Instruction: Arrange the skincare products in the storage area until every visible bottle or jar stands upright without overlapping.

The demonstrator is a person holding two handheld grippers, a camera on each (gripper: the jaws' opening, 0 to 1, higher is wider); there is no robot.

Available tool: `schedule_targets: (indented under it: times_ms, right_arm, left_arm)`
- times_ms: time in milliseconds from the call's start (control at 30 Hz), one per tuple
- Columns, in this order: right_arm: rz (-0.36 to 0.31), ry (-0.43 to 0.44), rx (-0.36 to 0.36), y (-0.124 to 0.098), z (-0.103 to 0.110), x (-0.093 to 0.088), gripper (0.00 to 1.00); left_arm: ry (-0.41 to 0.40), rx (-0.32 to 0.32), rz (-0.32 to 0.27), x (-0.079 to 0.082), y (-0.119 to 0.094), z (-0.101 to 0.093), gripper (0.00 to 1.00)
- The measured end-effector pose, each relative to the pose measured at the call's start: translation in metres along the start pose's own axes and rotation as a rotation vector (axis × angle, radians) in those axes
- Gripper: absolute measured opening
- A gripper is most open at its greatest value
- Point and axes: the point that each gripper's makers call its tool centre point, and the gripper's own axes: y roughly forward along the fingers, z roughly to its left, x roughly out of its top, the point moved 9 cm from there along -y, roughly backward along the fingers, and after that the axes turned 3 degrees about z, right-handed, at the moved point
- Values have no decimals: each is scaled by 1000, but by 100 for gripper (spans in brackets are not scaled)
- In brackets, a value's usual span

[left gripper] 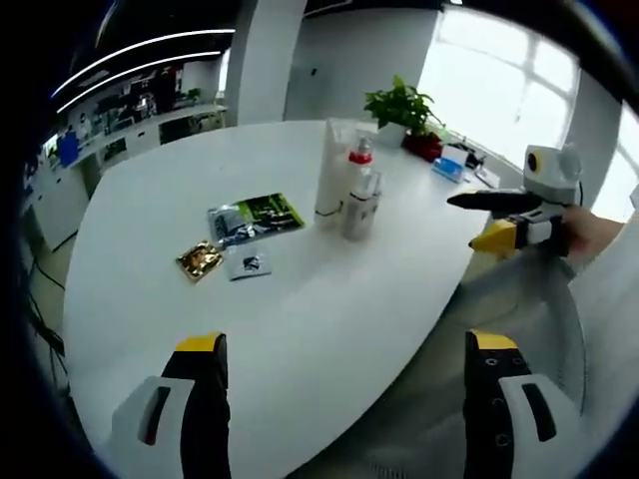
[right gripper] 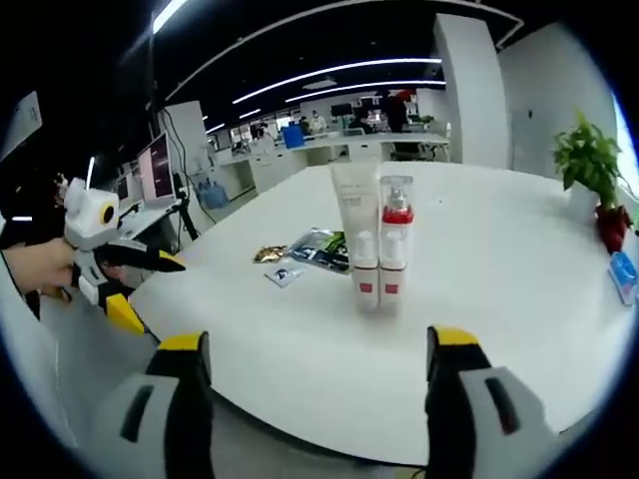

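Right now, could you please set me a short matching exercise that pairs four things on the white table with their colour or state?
Things:
1. tall tube
2. pump bottle
3. small packet
4. potted plant

Descriptions:
A. gold, lying flat
B. green leaves, at the far edge by the window
C. clear with a red collar, upright
D. white, standing on its cap

Pairs: 1-D, 2-C, 3-A, 4-B
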Motion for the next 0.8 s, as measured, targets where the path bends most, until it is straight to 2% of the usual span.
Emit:
schedule_targets:
  times_ms: [200, 500, 800]
  right_arm:
    - [-12, -31, 12, 2, 1, 0, 90]
    - [-15, -21, 12, 3, -1, 0, 90]
    - [-12, -31, -2, 4, -3, -2, 89]
  left_arm:
    - [7, -11, 23, -8, 0, -6, 97]
    - [0, 7, 14, -3, -1, -1, 97]
    - [25, 9, 39, 3, 1, 7, 97]
